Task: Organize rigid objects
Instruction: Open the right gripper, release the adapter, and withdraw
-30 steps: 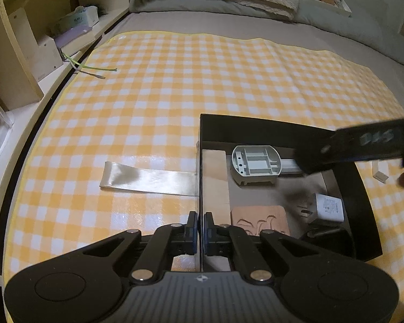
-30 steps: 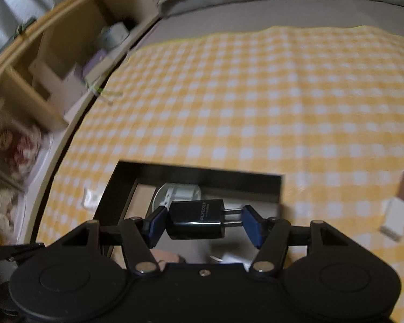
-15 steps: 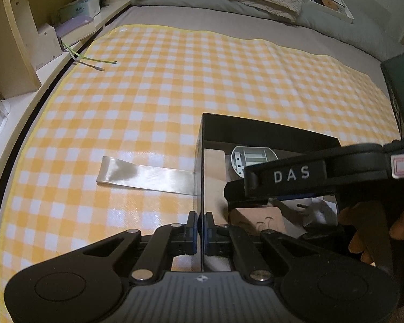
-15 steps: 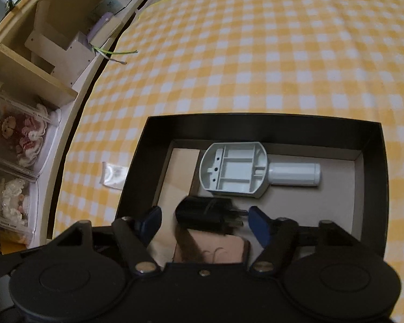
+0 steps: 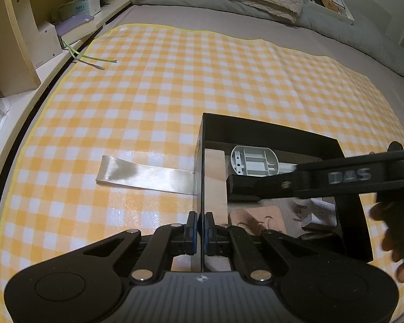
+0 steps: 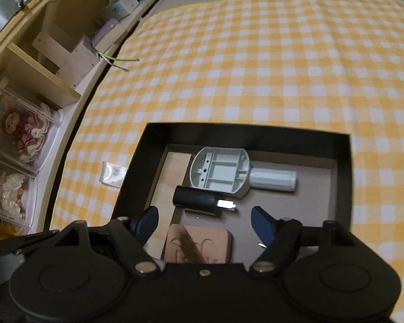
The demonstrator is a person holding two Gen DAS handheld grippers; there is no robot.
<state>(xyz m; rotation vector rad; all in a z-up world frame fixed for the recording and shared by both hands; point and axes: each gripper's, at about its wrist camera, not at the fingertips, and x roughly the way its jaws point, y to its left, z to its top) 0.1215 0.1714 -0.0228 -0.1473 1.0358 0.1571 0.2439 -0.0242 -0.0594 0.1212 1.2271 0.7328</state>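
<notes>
Left gripper clamped on black box near wall. Right gripper jaws opening, nothing between; black plug lies inside beside grey tool. White charger half hidden. Checked cloth open around.

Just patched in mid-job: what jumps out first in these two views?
The black box on the yellow checked cloth, holding a grey plastic tool, a black plug and a tan leather piece. The right gripper hangs over the plug, fingers opening, nothing held. The left gripper pinches the box's left wall.
</notes>
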